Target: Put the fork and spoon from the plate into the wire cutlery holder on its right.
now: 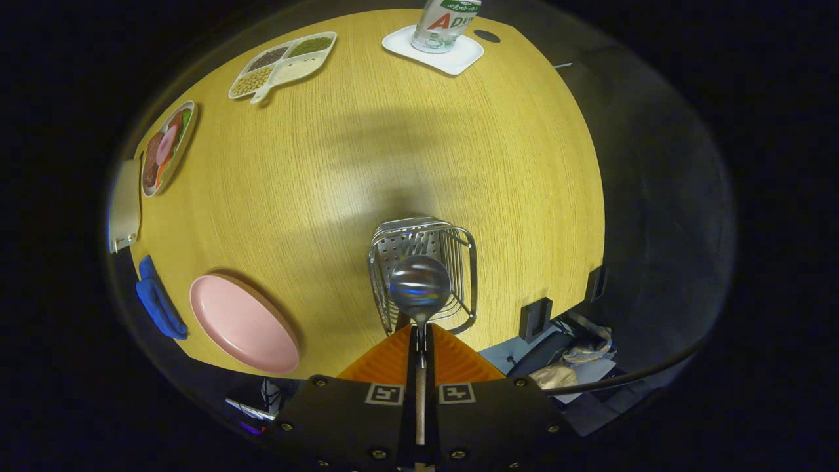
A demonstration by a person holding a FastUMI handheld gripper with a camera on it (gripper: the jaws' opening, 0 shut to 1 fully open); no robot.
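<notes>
My gripper point(419, 337) is shut on the handle of a metal spoon point(419, 287). The spoon points forward from the fingers, and its bowl hangs over the wire cutlery holder point(459, 259). That holder stands upright on the wooden table point(367, 164), just ahead of the fingers. To the left of the holder lies the pink plate point(241, 322), with nothing on it. I cannot tell whether a fork stands inside the holder, since the spoon's bowl covers its opening.
A blue cloth point(157, 303) lies left of the plate. Far across the table are a divided tray of beans point(283, 63), a dish of food point(168, 147) and a bottle point(447, 23) on a white coaster point(459, 59). The table's edge drops off right of the holder.
</notes>
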